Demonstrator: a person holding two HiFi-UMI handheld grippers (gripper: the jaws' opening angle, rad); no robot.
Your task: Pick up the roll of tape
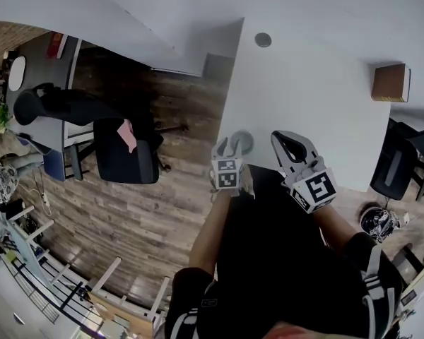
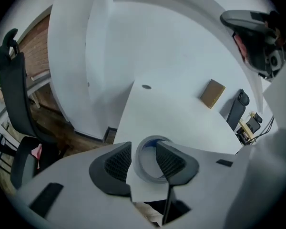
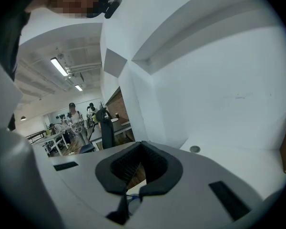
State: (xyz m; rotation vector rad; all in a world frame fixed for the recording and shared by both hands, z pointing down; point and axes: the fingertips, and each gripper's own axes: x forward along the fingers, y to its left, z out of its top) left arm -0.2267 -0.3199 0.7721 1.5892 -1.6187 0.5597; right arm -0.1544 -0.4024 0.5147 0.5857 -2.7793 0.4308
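The roll of tape [image 1: 243, 143] is a pale grey ring lying flat near the front corner of the white table [image 1: 304, 83]. My left gripper [image 1: 230, 147] points down at it with the jaws open. In the left gripper view the roll of tape [image 2: 139, 162] sits between and under the two pads of the left gripper [image 2: 144, 145]; the right pad hides part of the ring, and no pad visibly presses on it. My right gripper [image 1: 286, 144] hovers over the table to the right of the roll. In the right gripper view the right gripper [image 3: 142, 146] is shut and empty.
A brown box [image 1: 390, 83] stands at the table's far right, and a round grommet [image 1: 263, 39] sits at the back. Black office chairs [image 1: 124, 150] stand on the wood floor to the left. Another chair [image 1: 396, 162] is at the right. The table's edge runs just under the roll.
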